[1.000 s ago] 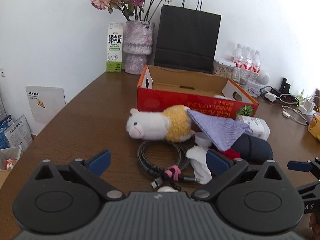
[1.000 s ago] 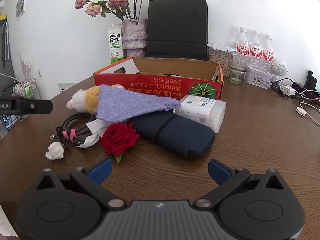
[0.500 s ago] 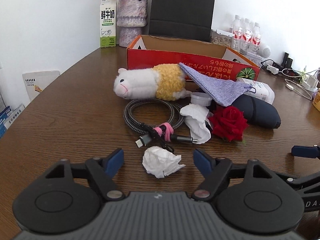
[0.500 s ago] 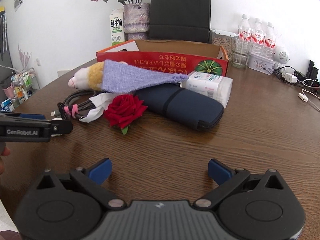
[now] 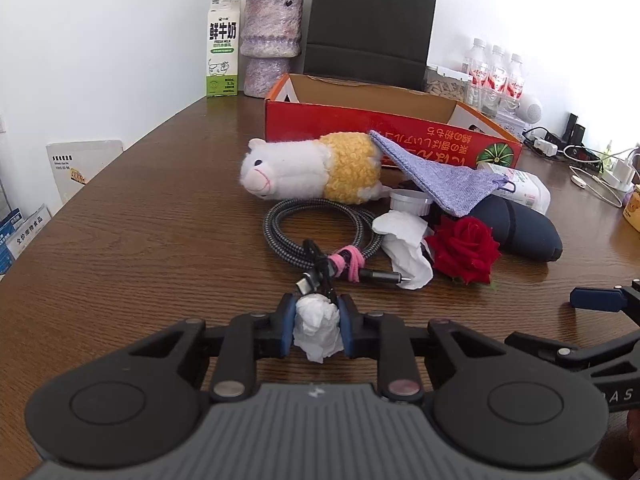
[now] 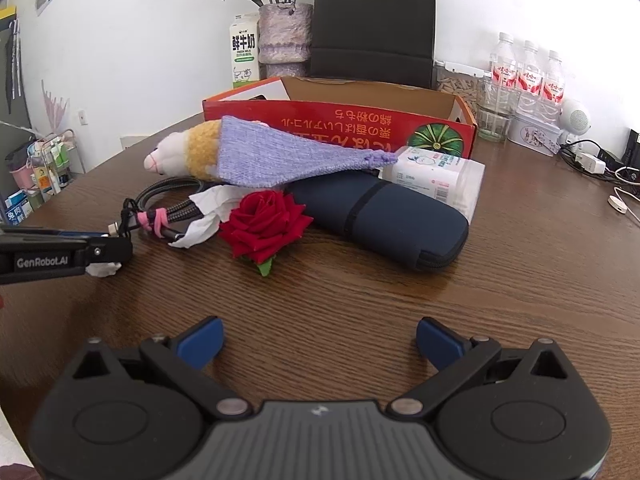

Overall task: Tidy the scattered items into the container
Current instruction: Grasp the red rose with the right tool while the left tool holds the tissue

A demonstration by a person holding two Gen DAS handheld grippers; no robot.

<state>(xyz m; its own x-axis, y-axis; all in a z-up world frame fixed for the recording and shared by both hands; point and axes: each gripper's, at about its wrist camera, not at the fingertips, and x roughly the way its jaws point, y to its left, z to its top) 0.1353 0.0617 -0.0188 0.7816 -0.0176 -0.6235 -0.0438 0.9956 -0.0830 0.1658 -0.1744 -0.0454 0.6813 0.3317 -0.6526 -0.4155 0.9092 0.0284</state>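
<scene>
My left gripper (image 5: 316, 328) is shut on a crumpled white paper ball (image 5: 318, 330) on the brown table. Just beyond it lie a coiled cable with a pink tie (image 5: 320, 236), a white tissue (image 5: 404, 244), a red rose (image 5: 466, 248), a plush toy (image 5: 312, 168), a purple cloth (image 5: 436, 178), a dark blue pouch (image 5: 516, 228) and a white packet (image 6: 436, 178). The open red cardboard box (image 5: 392, 132) stands behind them. My right gripper (image 6: 318, 340) is open and empty over bare table, in front of the rose (image 6: 266, 222) and pouch (image 6: 384, 218).
At the back stand a milk carton (image 5: 223, 48), a vase of flowers (image 5: 272, 46), a black paper bag (image 5: 370, 20) and water bottles (image 6: 528, 76). Cables and chargers (image 6: 600, 168) lie at the far right. The table's left edge curves near a shelf (image 6: 36, 172).
My left gripper moved forward and down onto the paper ball and closed on it. My right gripper moved slightly forward and stayed open.
</scene>
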